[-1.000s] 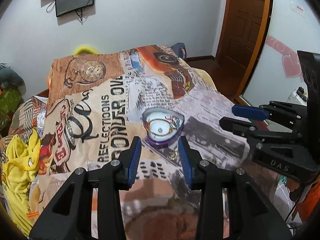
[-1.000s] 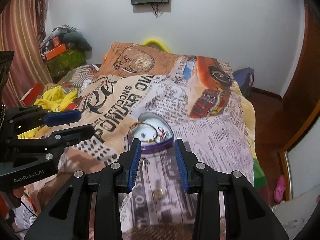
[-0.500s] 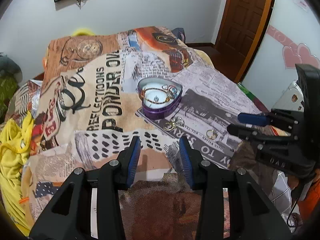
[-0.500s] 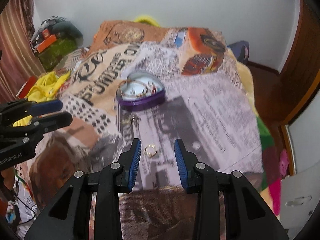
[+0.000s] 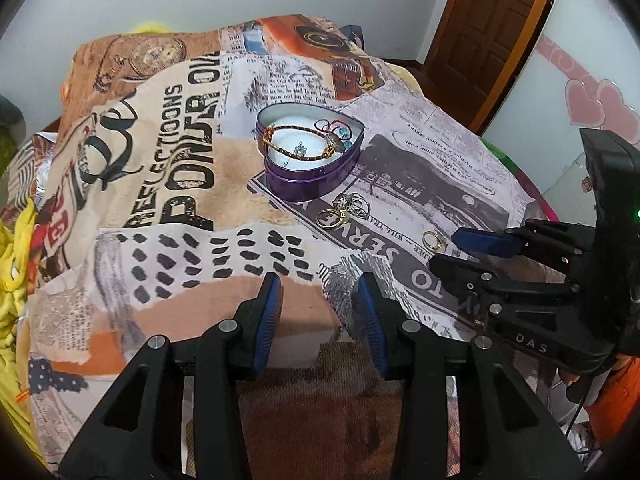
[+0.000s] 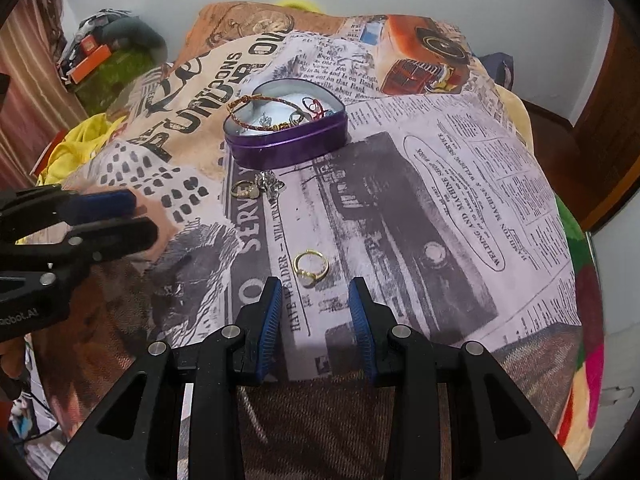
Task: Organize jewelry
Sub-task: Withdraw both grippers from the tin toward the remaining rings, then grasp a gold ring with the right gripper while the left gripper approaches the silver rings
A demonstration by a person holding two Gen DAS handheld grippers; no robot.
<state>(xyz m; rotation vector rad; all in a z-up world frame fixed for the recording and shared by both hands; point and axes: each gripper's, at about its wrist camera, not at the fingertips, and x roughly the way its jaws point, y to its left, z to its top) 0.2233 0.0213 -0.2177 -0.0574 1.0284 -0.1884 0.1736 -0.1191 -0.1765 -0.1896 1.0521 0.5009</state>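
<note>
A purple heart-shaped tin (image 5: 316, 178) (image 6: 280, 148) sits lidless on the printed blanket, holding a braided gold bracelet (image 5: 298, 142) and a red cord. Just in front of it lies a small cluster of rings (image 5: 344, 210) (image 6: 258, 188). A single gold ring (image 6: 311, 265) (image 5: 434, 240) lies nearer, just beyond my right gripper (image 6: 316, 308), which is open and empty above the blanket. My left gripper (image 5: 320, 304) is also open with nothing between its fingers, over the blanket short of the cluster. Each gripper shows at the side of the other's view.
The newspaper-print blanket (image 5: 180, 184) covers a bed that drops off at the right. Yellow cloth (image 5: 10, 280) lies at the left edge. A wooden door (image 5: 492, 28) stands at the back right, and a pile of clutter (image 6: 104, 64) at the back left.
Both grippers have come down and tilted toward the blanket, so the tin and rings look larger and nearer. The single gold ring now lies just ahead of the right fingertips.
</note>
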